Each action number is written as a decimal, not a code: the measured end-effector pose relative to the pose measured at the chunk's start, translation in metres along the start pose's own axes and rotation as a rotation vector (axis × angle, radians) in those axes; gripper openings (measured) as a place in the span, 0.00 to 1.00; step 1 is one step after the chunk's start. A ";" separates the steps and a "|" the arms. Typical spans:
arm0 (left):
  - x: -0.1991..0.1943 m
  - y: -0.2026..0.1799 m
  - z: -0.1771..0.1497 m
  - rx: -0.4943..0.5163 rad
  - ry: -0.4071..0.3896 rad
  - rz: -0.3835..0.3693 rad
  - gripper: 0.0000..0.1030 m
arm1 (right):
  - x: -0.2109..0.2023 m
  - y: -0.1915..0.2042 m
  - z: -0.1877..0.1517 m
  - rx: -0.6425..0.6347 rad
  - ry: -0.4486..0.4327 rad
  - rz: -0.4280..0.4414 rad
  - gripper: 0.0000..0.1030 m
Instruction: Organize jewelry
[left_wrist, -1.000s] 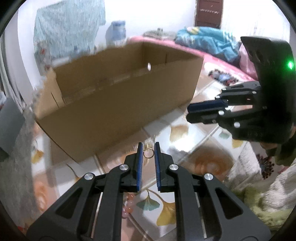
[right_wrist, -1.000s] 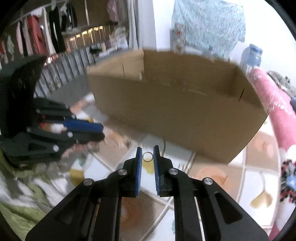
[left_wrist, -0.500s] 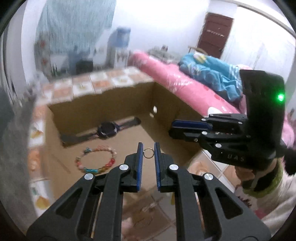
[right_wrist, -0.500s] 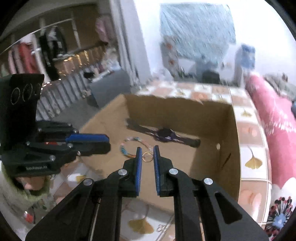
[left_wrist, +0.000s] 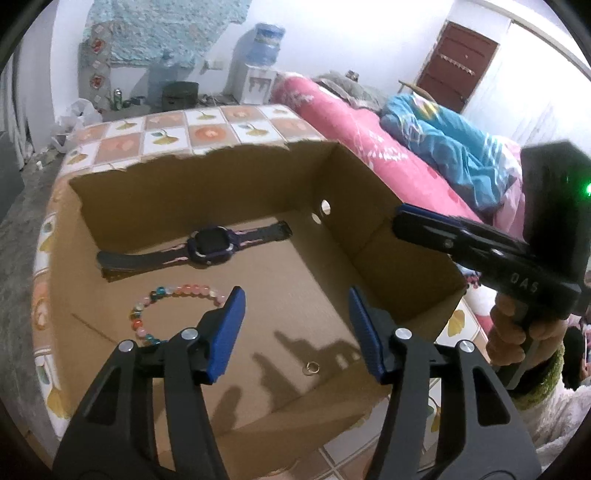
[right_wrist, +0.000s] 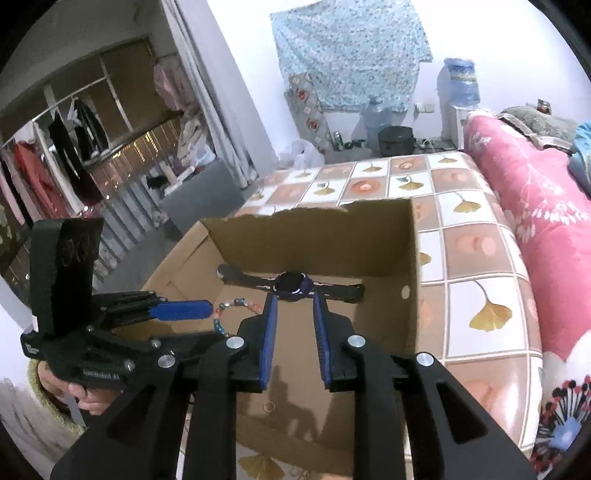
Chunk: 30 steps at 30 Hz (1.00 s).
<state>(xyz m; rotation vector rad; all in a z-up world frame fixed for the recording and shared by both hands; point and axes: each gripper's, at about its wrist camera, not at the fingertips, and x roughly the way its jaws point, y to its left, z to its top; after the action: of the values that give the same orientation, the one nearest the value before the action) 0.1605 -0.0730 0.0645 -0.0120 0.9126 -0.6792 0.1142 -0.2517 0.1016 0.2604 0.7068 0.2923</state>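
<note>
The left gripper (left_wrist: 295, 314) hangs over the cardboard box (left_wrist: 373, 218), its 2 fingers opening wide with nothing between them; a small ring (left_wrist: 312, 367) lies on the box floor just below them. A bead bracelet (left_wrist: 173, 299) lies left of the fingers and a watch (left_wrist: 210, 247) beyond. The right gripper (right_wrist: 293, 325) is opening too, empty, with another ring (right_wrist: 269, 407) below.

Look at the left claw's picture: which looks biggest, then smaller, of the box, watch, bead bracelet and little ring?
1. Cardboard box, by far.
2. Watch, strap laid out flat.
3. Bead bracelet, part hidden behind the left claw, so its place after the watch is unsure.
4. Gold ring, tiny.
</note>
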 end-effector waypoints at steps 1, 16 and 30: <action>-0.004 0.002 0.000 -0.003 -0.012 0.003 0.53 | -0.006 0.000 -0.001 0.004 -0.011 0.001 0.20; -0.088 -0.001 -0.086 0.071 -0.056 0.059 0.80 | -0.084 0.040 -0.072 -0.051 -0.123 0.027 0.65; -0.025 -0.035 -0.146 0.136 0.081 0.107 0.79 | -0.050 0.029 -0.167 0.073 0.073 -0.104 0.64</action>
<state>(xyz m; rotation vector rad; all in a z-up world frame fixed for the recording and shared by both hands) 0.0238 -0.0478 0.0014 0.1854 0.9357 -0.6446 -0.0387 -0.2198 0.0183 0.2822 0.8018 0.1779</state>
